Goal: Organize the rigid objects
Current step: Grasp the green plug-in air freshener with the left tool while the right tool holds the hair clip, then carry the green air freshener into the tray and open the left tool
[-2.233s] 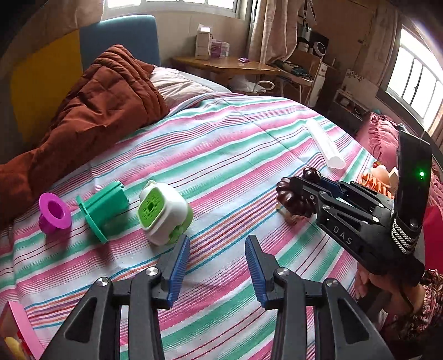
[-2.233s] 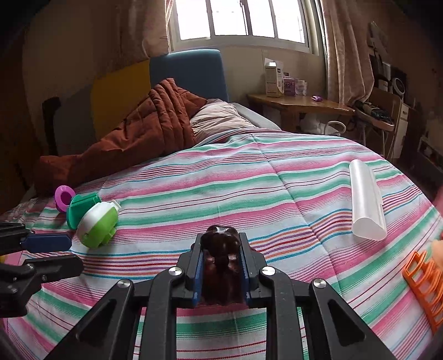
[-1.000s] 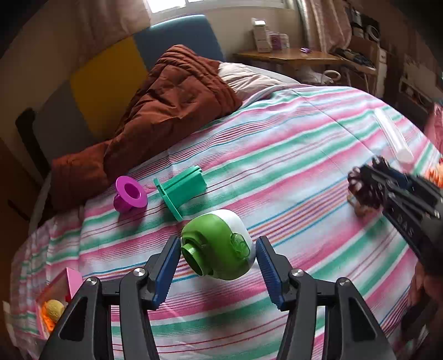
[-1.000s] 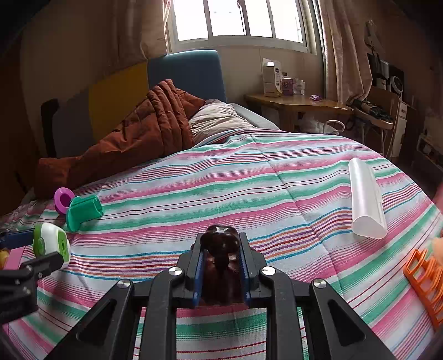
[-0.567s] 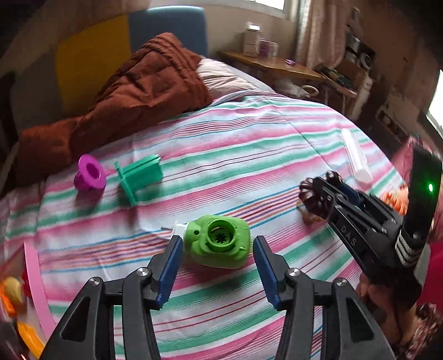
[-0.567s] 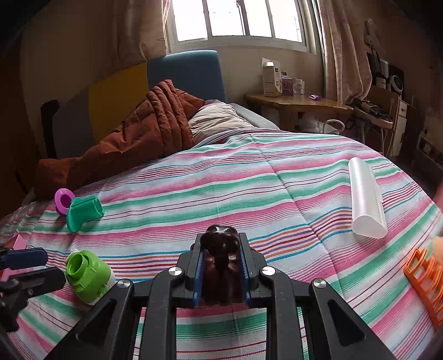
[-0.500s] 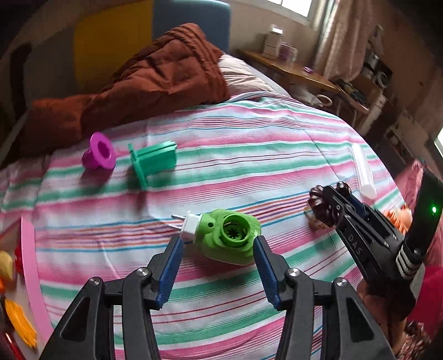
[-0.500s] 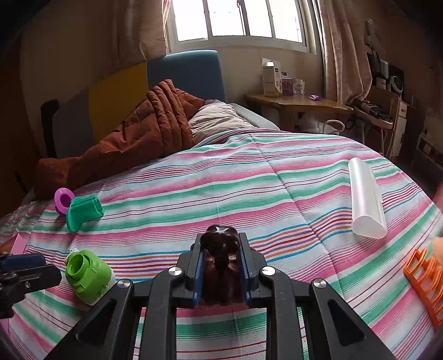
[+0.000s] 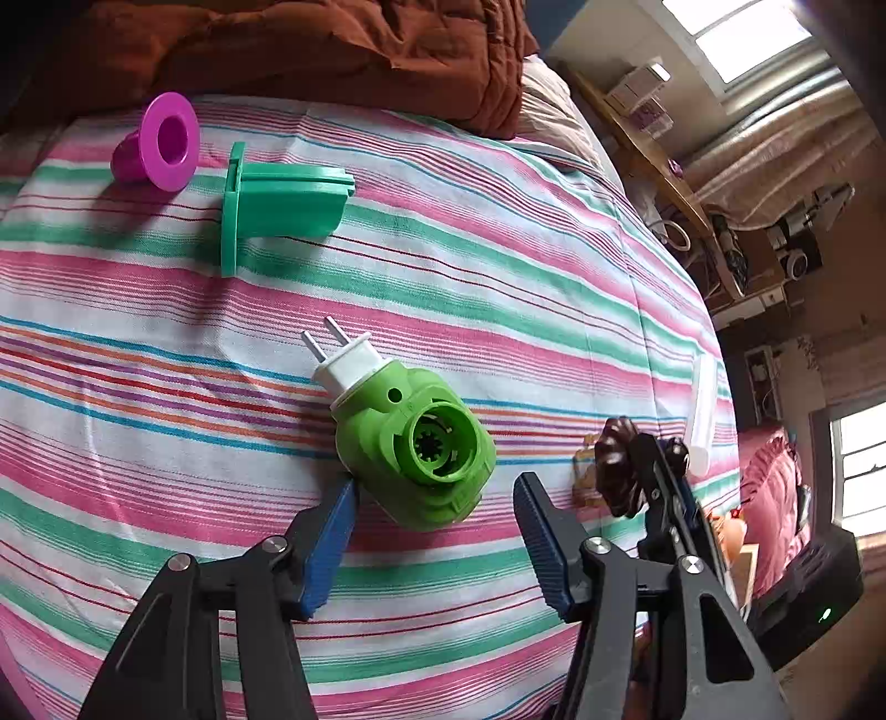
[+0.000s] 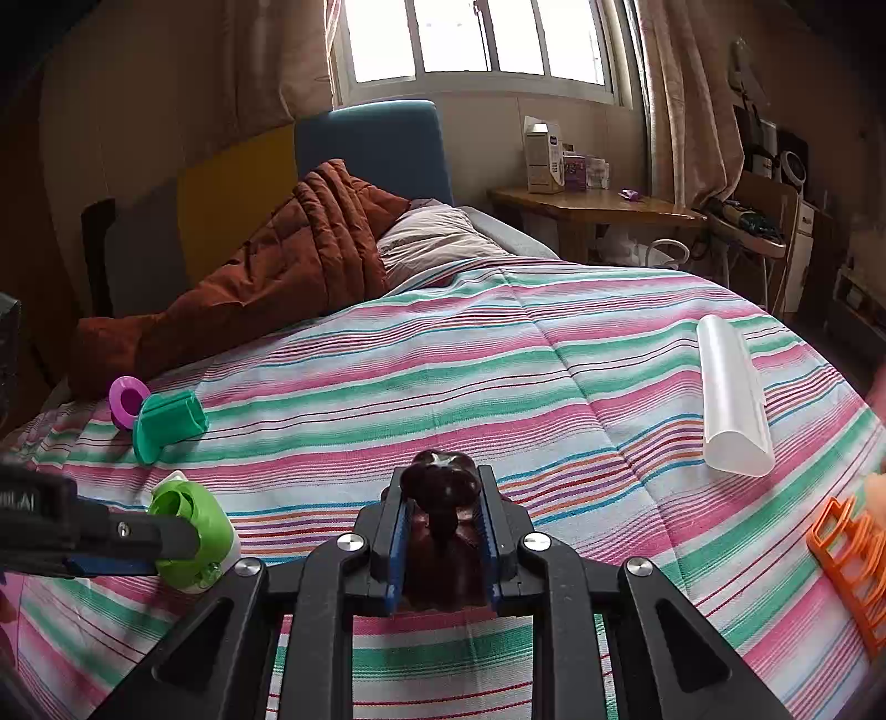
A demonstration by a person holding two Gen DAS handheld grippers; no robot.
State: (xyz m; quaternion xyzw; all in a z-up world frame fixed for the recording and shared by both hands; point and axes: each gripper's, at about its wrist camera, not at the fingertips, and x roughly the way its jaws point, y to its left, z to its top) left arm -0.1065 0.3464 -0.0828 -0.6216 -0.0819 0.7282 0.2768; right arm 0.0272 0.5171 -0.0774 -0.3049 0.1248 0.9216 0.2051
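The left gripper (image 9: 434, 531) is seen spread wide, its blue fingers (image 9: 326, 545) flanking the green plug-in device (image 9: 415, 443) without a firm grip; the left pad sits at or just against the green body, the right pad stands clear of it; the device lies on the striped bedspread (image 9: 498, 266) just ahead of the fingertips, white plug prongs pointing away, round socket facing the camera. The right gripper (image 10: 440, 531) is clamped on a dark brown knobbly object (image 10: 440, 487), held between the blue pads just above the bedspread.

The step in hand is judged to be the handling of the green device; whether it is being set down or picked up cannot be told; if it is to be gripped, the fingers would best be centred on the broad green body rather than the plug end, and closed squarely so that the rounded shell is not squeezed out sideways.

Beyond the left fingertips, a teal flanged piece (image 9: 277, 205) and a magenta spool (image 9: 160, 141) lie near each other; well right of the right fingers, a white tube (image 10: 731, 393) and an orange rack (image 10: 853, 559) are seen; further off, a rust-brown quilt (image 10: 266, 282), a wooden desk (image 10: 598, 205) and a bright window (image 10: 476, 44).
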